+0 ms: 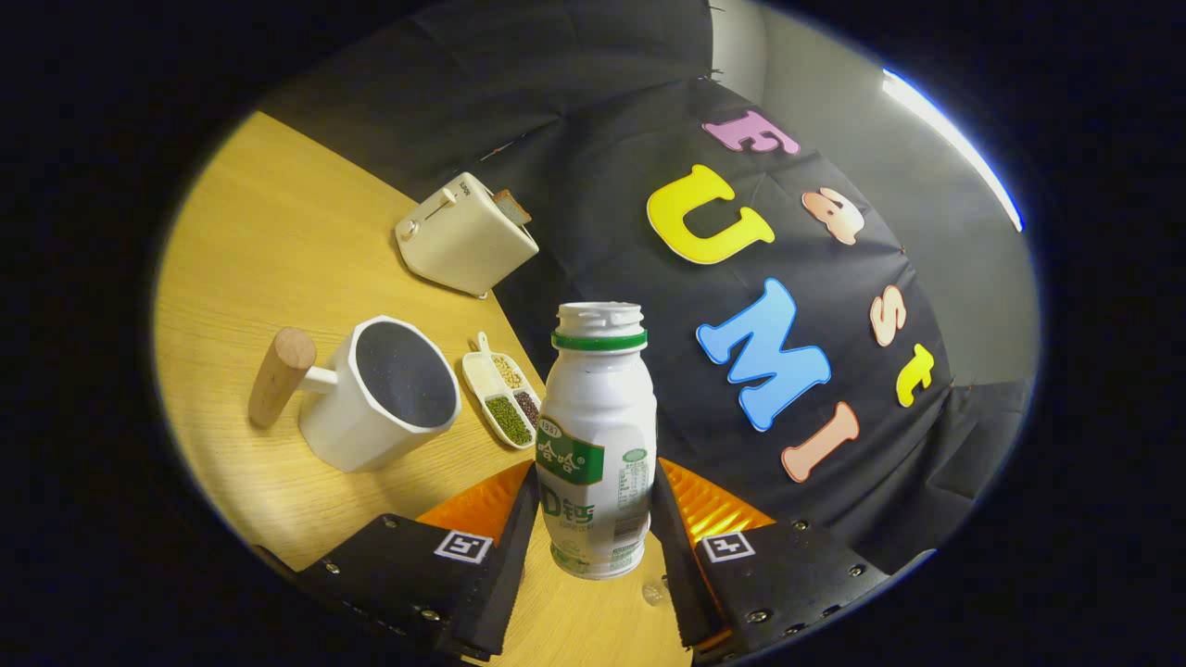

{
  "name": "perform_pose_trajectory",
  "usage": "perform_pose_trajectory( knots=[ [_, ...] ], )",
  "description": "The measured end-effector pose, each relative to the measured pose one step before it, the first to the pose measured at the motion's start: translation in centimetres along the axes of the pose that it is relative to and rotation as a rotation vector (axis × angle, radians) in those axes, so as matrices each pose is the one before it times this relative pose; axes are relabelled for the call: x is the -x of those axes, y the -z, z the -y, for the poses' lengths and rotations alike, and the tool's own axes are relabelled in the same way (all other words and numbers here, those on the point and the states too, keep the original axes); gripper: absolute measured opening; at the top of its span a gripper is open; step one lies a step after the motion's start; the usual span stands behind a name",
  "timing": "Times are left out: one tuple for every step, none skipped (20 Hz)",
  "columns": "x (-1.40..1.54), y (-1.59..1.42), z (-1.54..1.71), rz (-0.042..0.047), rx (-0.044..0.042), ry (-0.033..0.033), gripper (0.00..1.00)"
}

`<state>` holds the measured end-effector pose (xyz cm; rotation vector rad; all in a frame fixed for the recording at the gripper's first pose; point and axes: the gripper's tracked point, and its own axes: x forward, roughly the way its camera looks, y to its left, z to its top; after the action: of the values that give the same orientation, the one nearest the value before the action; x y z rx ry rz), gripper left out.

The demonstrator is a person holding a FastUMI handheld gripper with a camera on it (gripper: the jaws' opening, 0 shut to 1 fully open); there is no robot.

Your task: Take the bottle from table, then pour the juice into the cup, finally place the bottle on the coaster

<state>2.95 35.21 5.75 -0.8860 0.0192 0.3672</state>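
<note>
A white plastic bottle (598,417) with a green neck ring and a green label sits between my fingers, and my gripper (593,505) is shut on its lower half. Its mouth is uncapped. The bottle leans relative to the wooden table (269,250), and its base seems to hang just above the wood. A white faceted cup (357,435) with a dark inside and a wooden peg handle (281,375) stands on the table, to the left of the bottle and slightly beyond my left finger.
A narrow white dish (505,394) with compartments of beans and seeds lies between the cup and the bottle. A cream toaster (463,236) with a slice of bread in it stands farther back by the table's edge. The booth's black cloth hangs behind.
</note>
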Motion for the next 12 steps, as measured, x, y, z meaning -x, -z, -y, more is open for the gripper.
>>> perform_pose_trajectory(
  knots=[
    [-0.075,0.080,-0.105,-0.00072,-0.03347,-0.01097,0.67],
    [-0.029,0.100,-0.111,0.00018,-0.03531,-0.00708,0.67],
    [-0.046,0.068,-0.055,0.00200,-0.03029,-0.00264,0.67],
    [-0.061,0.137,-0.072,0.00202,-0.02540,0.00051,0.67],
    [-0.010,0.066,0.013,-0.00008,-0.02263,0.00085,0.67],
    [0.054,0.339,0.113,-0.00081,-0.02736,-0.00339,0.67],
    [0.106,0.083,0.163,-0.00182,-0.02579,-0.00446,0.67],
    [-0.014,0.132,0.105,-0.00188,-0.02882,-0.00347,0.67],
    [-0.039,0.019,0.239,-0.00004,-0.02553,0.00115,0.67],
    [-0.045,0.034,0.294,0.00222,-0.02431,0.00245,0.67],
    [-0.005,-0.021,0.232,0.00489,-0.02489,0.00194,0.67],
    [-0.135,0.136,-0.016,0.00372,-0.02825,-0.00088,0.67]
  ],
)
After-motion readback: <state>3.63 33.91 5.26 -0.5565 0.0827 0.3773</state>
